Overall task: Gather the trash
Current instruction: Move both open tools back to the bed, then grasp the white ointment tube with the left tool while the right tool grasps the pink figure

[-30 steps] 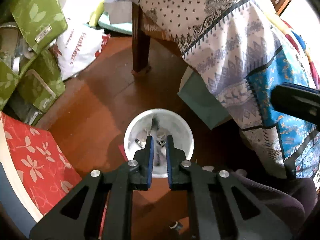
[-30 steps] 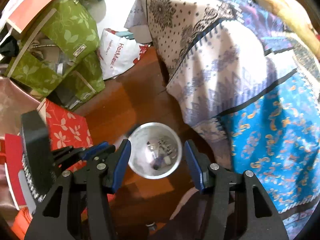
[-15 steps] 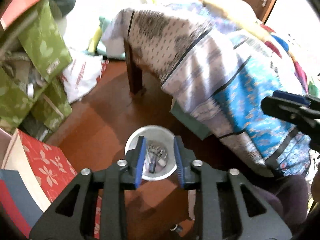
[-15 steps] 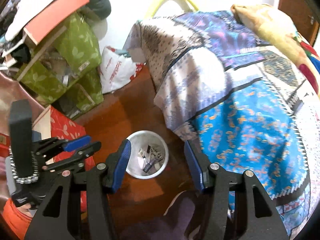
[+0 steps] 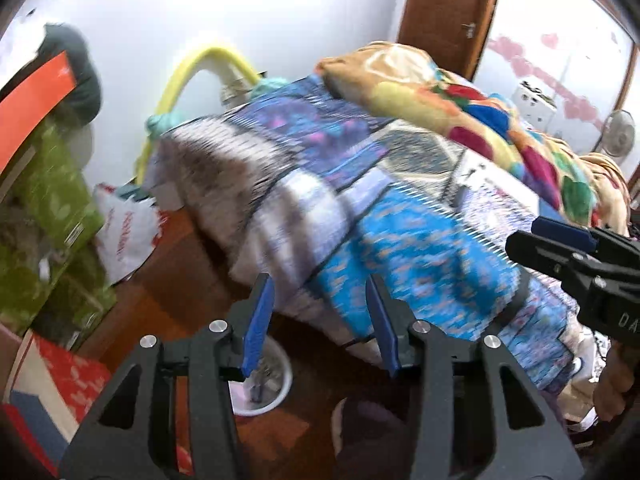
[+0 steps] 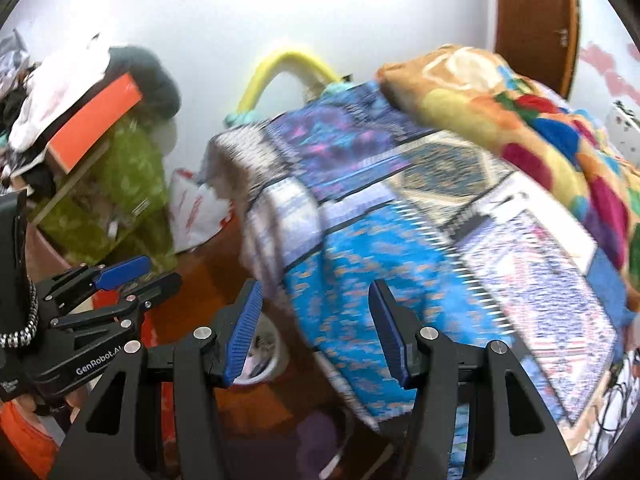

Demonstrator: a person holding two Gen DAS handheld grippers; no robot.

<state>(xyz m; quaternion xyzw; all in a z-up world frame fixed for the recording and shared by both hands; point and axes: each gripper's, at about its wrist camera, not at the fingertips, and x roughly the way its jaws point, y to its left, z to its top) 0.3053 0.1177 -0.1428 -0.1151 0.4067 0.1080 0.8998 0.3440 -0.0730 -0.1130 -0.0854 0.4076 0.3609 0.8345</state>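
Matt black plastic is seen on the left gripper (image 5: 320,320), with blue ribbed pads (image 5: 258,316) and shiny metal screws; the same is shown by the right gripper (image 6: 316,332); patterned cloth is draped over the bed (image 5: 400,216); the floor (image 5: 176,272) is glossy wood; the bin (image 5: 276,384) looks smooth white plastic; the bag (image 5: 124,232) is crinkled plastic.

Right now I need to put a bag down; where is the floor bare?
Bare brown wooden floor runs between the white plastic shopping bag and the patterned blue bedspread. Crowded left: green leaf-print boxes; the white round bin sits nearer.
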